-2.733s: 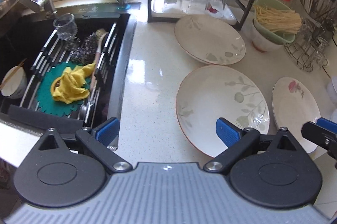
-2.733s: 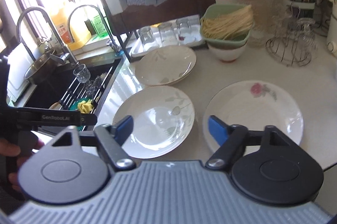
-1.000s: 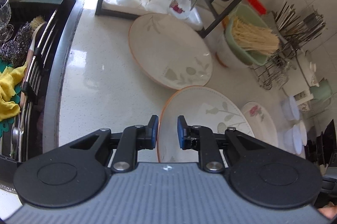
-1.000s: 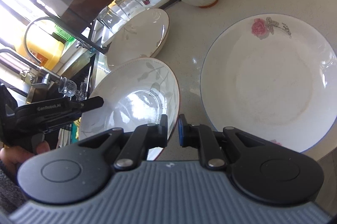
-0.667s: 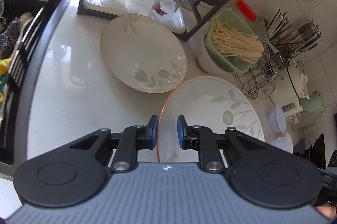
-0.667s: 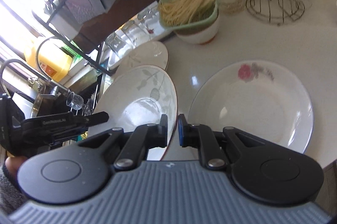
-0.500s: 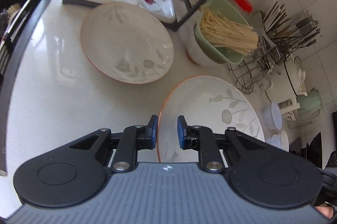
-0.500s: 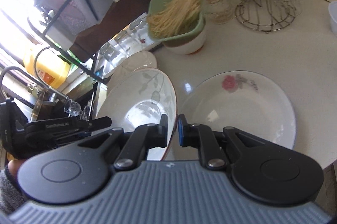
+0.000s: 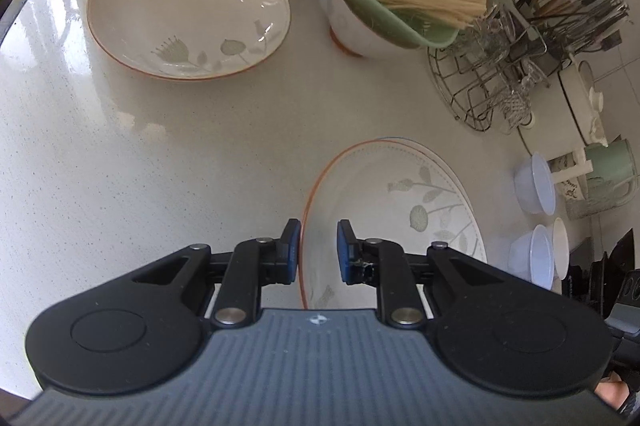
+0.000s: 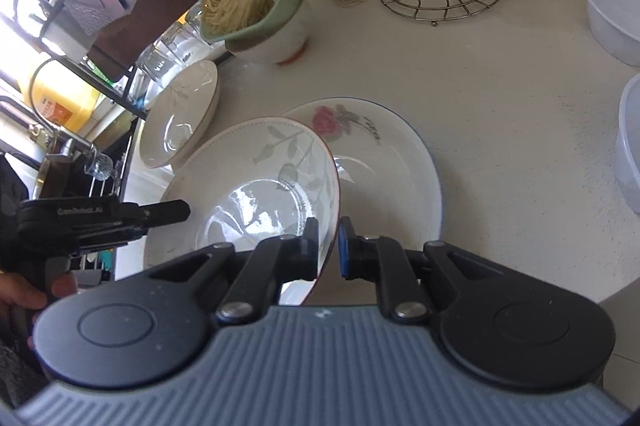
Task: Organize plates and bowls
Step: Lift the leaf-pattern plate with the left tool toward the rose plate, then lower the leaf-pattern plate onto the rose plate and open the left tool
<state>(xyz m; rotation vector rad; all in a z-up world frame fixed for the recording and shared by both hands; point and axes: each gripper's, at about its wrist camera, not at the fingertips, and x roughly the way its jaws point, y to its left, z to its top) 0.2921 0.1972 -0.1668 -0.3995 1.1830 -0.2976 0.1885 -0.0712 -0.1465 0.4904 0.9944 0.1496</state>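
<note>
Both grippers pinch the leaf plate (image 10: pixel 256 177) by opposite rims: the left gripper (image 9: pixel 318 250) and right gripper (image 10: pixel 329 246) carry it just above the rose plate (image 10: pixel 384 161). Stacking is underway; the second leaf plate (image 9: pixel 188 9) waits on the desk (image 9: pixel 120 165).

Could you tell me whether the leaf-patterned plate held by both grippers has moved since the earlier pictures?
Yes: the leaf-patterned plate now overlaps the rose plate, instead of lying beside it.

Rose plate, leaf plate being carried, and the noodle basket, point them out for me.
rose plate (image 10: pixel 384 161), right wrist view, bare inner surface
carried leaf plate (image 10: pixel 256 181), right wrist view, inner surface near leaf print
noodle basket (image 9: pixel 384 13), left wrist view, green outer wall
</note>
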